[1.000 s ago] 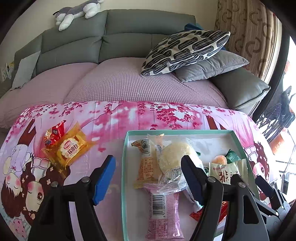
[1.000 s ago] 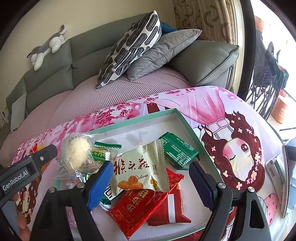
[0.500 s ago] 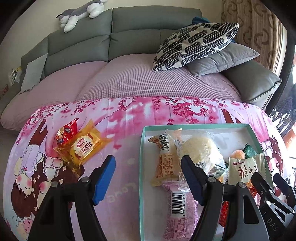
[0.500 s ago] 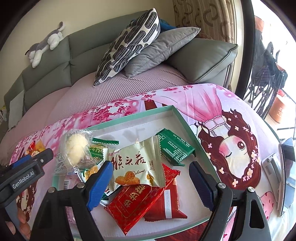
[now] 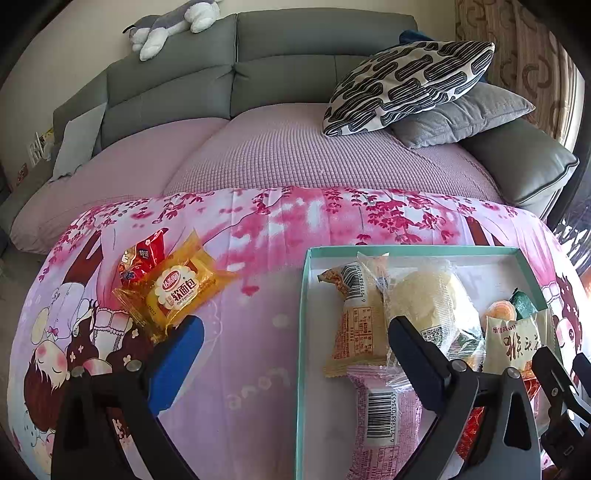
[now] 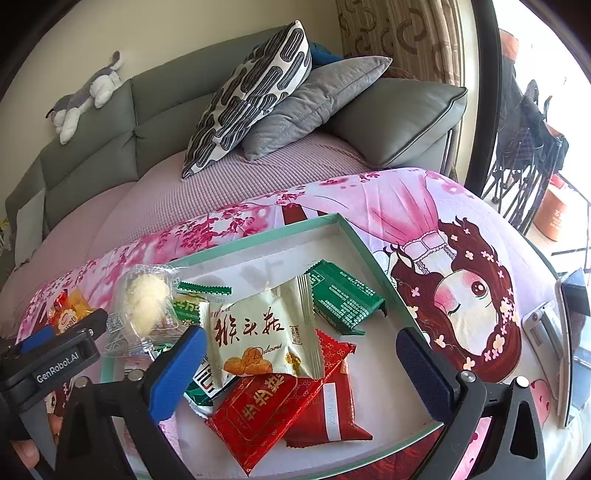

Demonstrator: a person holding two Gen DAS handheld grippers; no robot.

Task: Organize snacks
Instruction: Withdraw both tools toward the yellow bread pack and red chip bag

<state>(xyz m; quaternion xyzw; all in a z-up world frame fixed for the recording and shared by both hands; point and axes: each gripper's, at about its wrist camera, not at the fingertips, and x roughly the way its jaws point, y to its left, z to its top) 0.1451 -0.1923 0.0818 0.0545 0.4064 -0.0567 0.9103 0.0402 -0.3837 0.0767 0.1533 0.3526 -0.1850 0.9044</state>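
A: Where do the snacks sit?

B: Most lie in the shallow white box with a mint-green rim, which rests on the pink cartoon-print cloth. In the left wrist view I see an orange-and-white barcoded wrapper, a clear bag with a pale round bun beside it, and a pink barcoded packet nearer the camera.

A: And from the right wrist?

B: A cream packet with brown Chinese lettering lies over two red foil packets, with a dark green flat packet just beyond it, all inside the box.

A: Anything outside the box?

B: Yes. A yellow transparent bread packet lies on the cloth to the left of the box, overlapping a small red wrapper.

A: The tongs?

B: The left gripper has just been opening and its jaws stand wide. Its blue pad sits just below the yellow packet, the other finger over the bun bag; nothing is clamped. The right gripper has also just been opening and stands wide, above the cream and red packets without pressing on either.

A: Background?

B: A grey sofa with a mauve textured cover, a black-and-white patterned cushion leaning on a grey cushion, and a grey-and-white plush animal on the backrest.
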